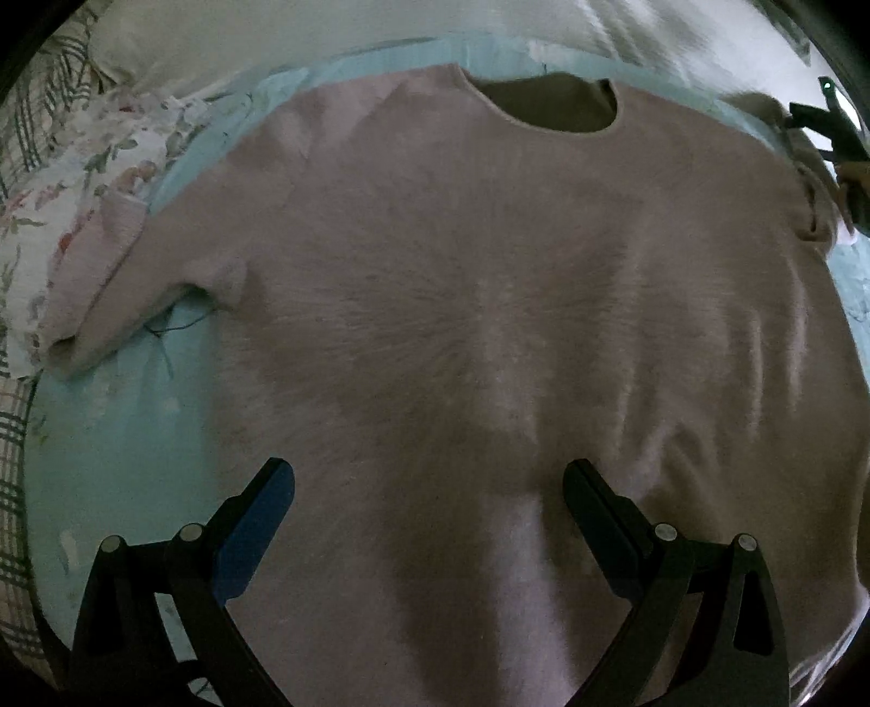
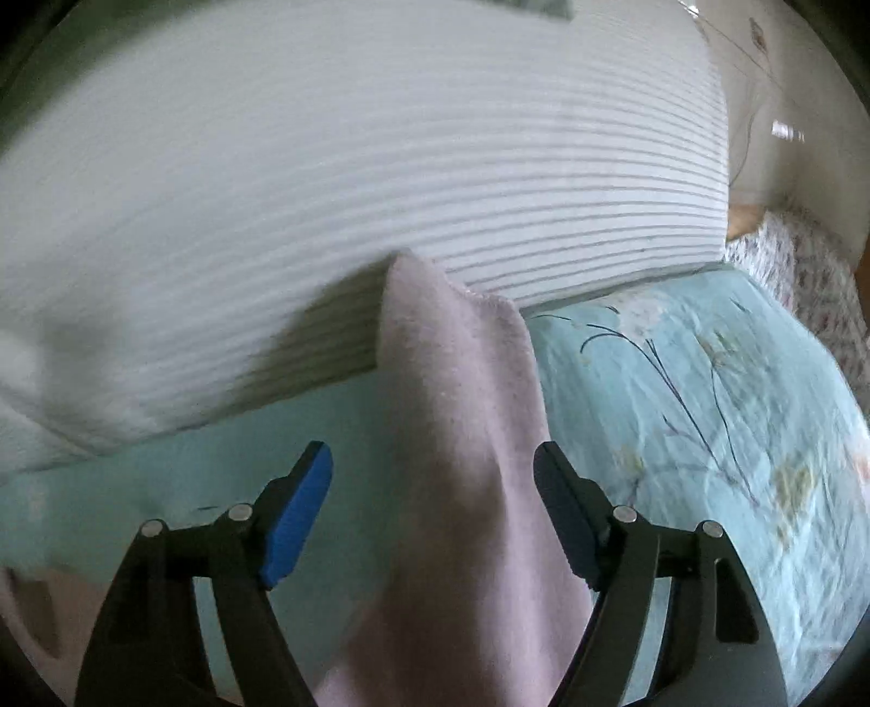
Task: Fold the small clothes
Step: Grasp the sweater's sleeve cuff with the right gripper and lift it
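A pale pink short-sleeved shirt (image 1: pixel 489 304) lies spread flat on a light blue bed sheet (image 1: pixel 136 446), neckline (image 1: pixel 554 109) at the far side, left sleeve (image 1: pixel 109 283) stretched out to the left. My left gripper (image 1: pixel 429 489) is open above the shirt's lower body, holding nothing. In the right wrist view the shirt's right sleeve (image 2: pixel 462 413) lies lengthwise between the fingers of my right gripper (image 2: pixel 432 473), which is open around it, jaws apart from the cloth. The right gripper also shows at the far right of the left wrist view (image 1: pixel 837 141).
A white striped pillow (image 2: pixel 380 179) lies just beyond the sleeve tip. The sheet has a floral print on the right (image 2: pixel 696 391). A floral cloth (image 1: pixel 70 179) and plaid fabric (image 1: pixel 11 478) lie at the left. A white cushion (image 1: pixel 326 38) is behind the neckline.
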The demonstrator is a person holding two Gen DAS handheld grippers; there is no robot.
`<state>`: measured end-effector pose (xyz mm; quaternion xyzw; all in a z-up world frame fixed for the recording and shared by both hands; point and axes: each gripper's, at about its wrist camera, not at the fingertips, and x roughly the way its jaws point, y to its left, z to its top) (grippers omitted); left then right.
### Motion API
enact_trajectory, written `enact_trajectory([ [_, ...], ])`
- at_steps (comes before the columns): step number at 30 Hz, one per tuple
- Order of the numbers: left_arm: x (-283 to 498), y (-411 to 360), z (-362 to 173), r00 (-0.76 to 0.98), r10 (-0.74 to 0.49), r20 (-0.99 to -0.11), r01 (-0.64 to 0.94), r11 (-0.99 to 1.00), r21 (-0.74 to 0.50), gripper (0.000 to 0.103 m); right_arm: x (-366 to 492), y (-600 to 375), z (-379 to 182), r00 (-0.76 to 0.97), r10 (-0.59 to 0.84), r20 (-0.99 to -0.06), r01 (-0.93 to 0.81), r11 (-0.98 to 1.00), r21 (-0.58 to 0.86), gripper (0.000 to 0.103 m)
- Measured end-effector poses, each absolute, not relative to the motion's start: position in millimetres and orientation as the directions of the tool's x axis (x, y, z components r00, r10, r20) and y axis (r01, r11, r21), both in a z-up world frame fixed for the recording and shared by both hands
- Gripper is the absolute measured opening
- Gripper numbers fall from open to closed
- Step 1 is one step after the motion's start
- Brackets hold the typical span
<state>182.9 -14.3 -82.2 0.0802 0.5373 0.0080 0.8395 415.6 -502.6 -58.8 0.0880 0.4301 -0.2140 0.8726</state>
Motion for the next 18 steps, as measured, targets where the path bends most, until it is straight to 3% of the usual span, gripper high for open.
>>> enact_trajectory([
  [1,184,-15,-83,0.420,0.096,-0.903,0.074,0.988,0.139,0.099,417,-503,-63,0.525,-0.293,-0.799,0.449,0.893,-0.032,0.042],
  [2,184,-16,-83,0.422,0.091,-0.902,0.075,0.988,0.135,0.099,417,-505,-68,0.518,-0.276,-0.810,0.450,0.893,-0.016,0.017],
  [3,184,-15,-82,0.421,0.086,-0.903,0.077,0.989,0.130,0.100,414,-504,-68,0.534,-0.257,-0.806,0.446,0.895,0.010,0.010],
  [9,183,-13,-76,0.460,0.077,-0.885,0.079,0.989,0.127,0.099,382,-447,-40,0.668,-0.026,-0.743,0.255,0.947,0.196,0.009],
  [18,164,-1,-57,0.512,0.028,-0.859,0.063,0.996,0.070,0.100,344,-275,-23,0.637,0.381,-0.671,-0.109,0.905,0.410,0.009],
])
